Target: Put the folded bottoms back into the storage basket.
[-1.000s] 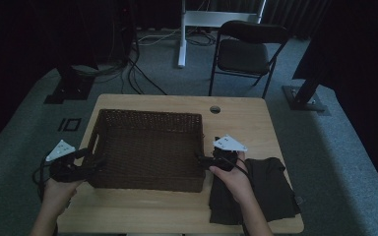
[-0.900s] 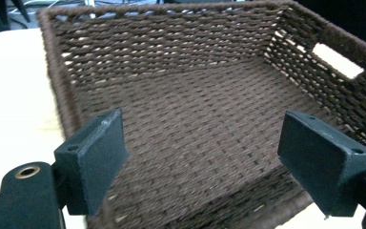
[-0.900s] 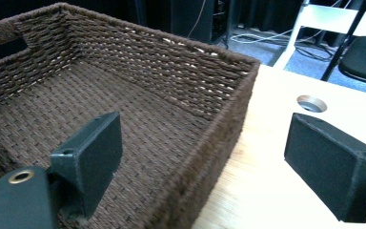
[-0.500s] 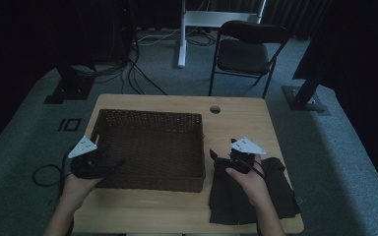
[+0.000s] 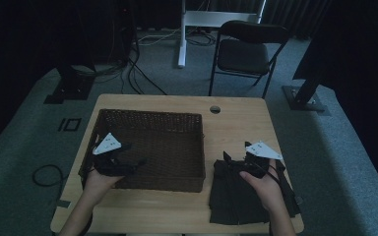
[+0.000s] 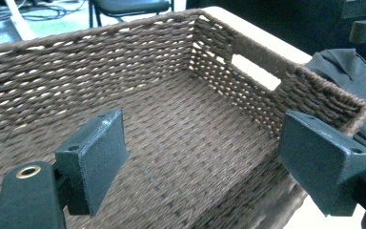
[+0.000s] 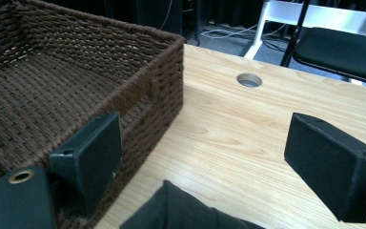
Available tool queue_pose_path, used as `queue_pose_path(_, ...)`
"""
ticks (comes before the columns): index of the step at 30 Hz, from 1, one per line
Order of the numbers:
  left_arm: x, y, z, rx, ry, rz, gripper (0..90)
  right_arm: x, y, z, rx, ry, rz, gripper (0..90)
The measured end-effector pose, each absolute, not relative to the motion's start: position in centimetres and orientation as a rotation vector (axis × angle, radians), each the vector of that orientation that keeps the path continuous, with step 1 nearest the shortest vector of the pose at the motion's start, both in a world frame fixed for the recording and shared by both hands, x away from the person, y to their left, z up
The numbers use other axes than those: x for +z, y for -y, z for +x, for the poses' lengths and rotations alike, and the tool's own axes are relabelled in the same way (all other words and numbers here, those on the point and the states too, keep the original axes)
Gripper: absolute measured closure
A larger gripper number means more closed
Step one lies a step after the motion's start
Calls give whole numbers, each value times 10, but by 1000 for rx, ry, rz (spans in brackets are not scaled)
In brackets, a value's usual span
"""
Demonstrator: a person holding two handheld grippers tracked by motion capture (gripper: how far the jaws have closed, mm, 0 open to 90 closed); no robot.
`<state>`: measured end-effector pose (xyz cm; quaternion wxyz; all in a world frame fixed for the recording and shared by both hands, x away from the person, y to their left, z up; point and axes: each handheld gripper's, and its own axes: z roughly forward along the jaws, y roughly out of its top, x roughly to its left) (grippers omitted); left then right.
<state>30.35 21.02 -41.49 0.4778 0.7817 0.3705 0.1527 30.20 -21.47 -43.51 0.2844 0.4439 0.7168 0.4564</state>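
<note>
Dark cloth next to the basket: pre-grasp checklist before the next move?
1. Wicker basket empty: ok.
2. Dark cloth flat on the table, right of the basket: ok.
3. Right gripper open, nothing between the jaws: ok.
4. Right gripper at the cloth's far edge: ok.
5. Left gripper open, over the basket's inside: ok.
6. Cloth layer count: cannot tell.

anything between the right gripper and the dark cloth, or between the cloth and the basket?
Nothing visible. The right gripper, jaws open and empty, hovers at the near edge of the dark cloth. Bare table lies between the cloth and the wicker basket; only its side wall must be cleared. The left gripper sits over the basket's far side.
</note>
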Motion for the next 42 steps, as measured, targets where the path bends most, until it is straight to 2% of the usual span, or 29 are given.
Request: queue_pose_path(42, -417, -73, 310, 210, -634, 2008, 169, -451, 292, 275, 1160, -1830, 1312, 125)
